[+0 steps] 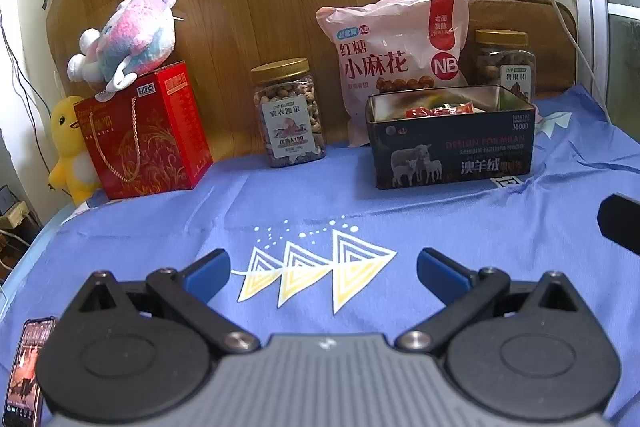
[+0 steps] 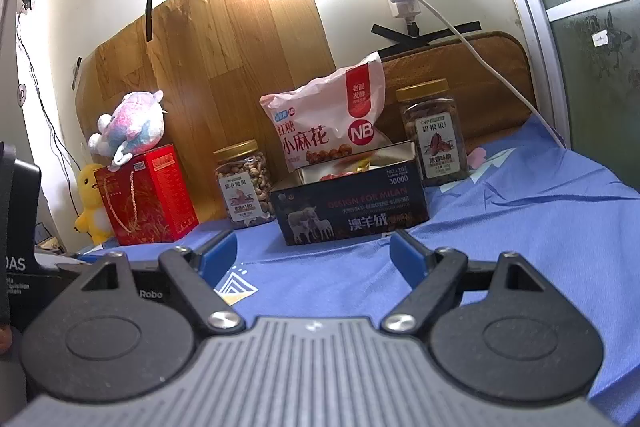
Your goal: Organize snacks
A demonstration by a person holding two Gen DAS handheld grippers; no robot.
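Observation:
A dark open tin (image 1: pixel 452 151) (image 2: pixel 352 213) with small wrapped snacks inside stands on the blue cloth. Behind it leans a pink snack bag (image 1: pixel 396 59) (image 2: pixel 332 127). A jar of cashews (image 1: pixel 288 113) (image 2: pixel 244 185) stands left of the tin, a second nut jar (image 1: pixel 506 63) (image 2: pixel 434 135) behind its right end. My left gripper (image 1: pixel 323 267) is open and empty, low over the cloth, well short of the tin. My right gripper (image 2: pixel 314 253) is open and empty, just in front of the tin.
A red gift box (image 1: pixel 148 135) (image 2: pixel 146 199) with a plush toy (image 1: pixel 128 39) on top and a yellow duck plush (image 1: pixel 72 147) stand at the left. A phone (image 1: pixel 28 367) lies at the near left. A wood panel (image 1: pixel 260 7) backs the table. A cable (image 2: pixel 480 55) hangs at right.

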